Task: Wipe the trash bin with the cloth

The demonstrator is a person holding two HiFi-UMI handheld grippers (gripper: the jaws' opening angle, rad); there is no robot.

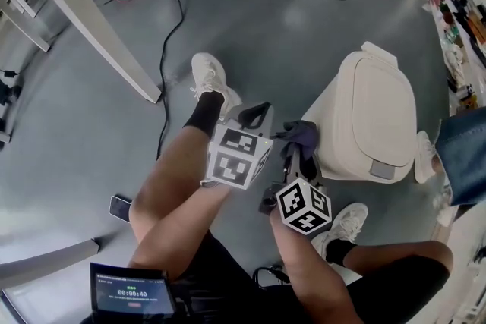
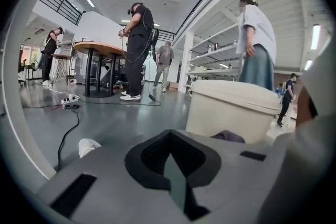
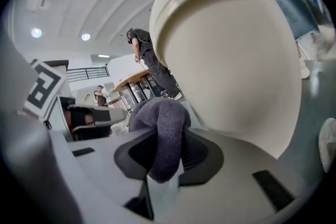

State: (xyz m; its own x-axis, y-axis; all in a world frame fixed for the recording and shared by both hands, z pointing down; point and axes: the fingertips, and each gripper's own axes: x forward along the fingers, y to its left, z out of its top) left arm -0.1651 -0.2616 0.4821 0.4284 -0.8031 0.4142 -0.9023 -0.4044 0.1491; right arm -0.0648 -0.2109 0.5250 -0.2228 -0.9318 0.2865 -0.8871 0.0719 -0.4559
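Little wiped yet, seemingly: clamps the cloth (image 3: pixel 157 118) in the jaws of the right gripper (image 3: pixel 164 173) just beside the trash bin (image 3: pixel 231 60), holds the left gripper (image 2: pixel 176 183) with jaws together, empty.

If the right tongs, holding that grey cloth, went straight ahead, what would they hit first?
Most likely the cream trash bin, whose side looms just ahead; the cloth in the right tongs would touch first.

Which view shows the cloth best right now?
The right gripper view: the cloth fills the centre, clamped by the right gripper. The head view shows it small from above; the left gripper view shows only a sliver.
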